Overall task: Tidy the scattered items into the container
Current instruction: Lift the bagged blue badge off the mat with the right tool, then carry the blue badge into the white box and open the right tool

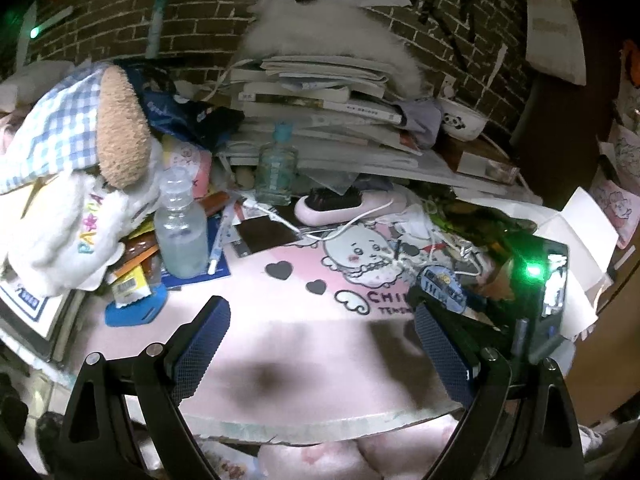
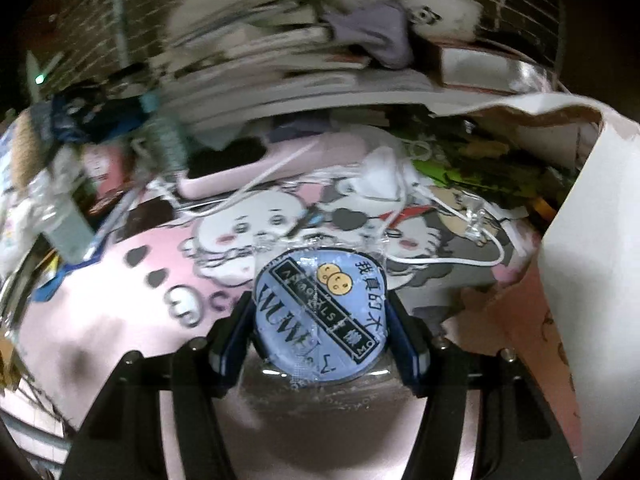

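Covering the desk, the pink cartoon mat (image 1: 280,344) lies beneath both tools. Right gripper (image 2: 320,336) — clamped on a round blue badge (image 2: 320,312), upright between its fingers. Left gripper (image 1: 320,344) — jaws apart, empty.

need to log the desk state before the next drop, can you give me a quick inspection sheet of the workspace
surface: pink cartoon desk mat, near half bare, far half crowded.
job's things: round blue badge in clear wrap held in the right gripper; white cardboard box open at right.
clutter: clear plastic bottle, glass bottle with blue cap, pink hairbrush, plush dog in checked cloth, snack wrappers, panda bowl, book stack.
grippers: left gripper open and empty above the mat; right shut on the badge.
cables: white cable lying over the hairbrush and mat.
surroundings: dark brick wall with papers pinned on it.
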The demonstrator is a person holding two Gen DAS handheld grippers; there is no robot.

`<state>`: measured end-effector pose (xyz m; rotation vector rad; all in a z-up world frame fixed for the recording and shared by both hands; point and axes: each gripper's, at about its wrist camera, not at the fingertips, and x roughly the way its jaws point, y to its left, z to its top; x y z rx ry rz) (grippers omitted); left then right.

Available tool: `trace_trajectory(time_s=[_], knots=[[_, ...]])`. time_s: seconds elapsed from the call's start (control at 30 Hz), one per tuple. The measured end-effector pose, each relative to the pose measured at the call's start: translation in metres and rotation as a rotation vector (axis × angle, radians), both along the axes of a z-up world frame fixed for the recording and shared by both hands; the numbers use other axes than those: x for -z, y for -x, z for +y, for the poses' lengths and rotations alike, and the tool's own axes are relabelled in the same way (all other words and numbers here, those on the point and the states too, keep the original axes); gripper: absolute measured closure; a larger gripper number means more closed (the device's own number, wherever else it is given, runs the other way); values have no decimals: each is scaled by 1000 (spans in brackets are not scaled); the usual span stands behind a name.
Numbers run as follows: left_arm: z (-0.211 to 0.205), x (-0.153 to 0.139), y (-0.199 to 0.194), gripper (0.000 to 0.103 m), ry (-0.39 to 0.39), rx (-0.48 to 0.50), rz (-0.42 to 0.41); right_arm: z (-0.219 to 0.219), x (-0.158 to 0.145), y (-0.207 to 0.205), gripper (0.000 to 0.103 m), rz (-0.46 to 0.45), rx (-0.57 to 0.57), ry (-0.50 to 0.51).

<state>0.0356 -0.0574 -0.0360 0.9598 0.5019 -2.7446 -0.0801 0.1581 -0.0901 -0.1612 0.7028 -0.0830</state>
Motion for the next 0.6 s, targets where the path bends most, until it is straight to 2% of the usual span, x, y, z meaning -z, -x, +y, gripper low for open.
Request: trace_trajectory(time_s=[0.13, 0.3, 0.43, 0.6], knots=[[-4, 7, -6, 10, 36, -51, -40, 17, -16, 8, 44, -29, -70, 9], [-10, 12, -6, 10, 4, -59, -47, 32, -49, 22, 44, -80, -157, 43], [-4, 11, 2, 10, 22, -52, -59, 19, -84, 37, 44, -136, -197, 75], [7, 10, 20, 10, 6, -15, -51, -25, -122, 46, 44, -115, -186, 69]])
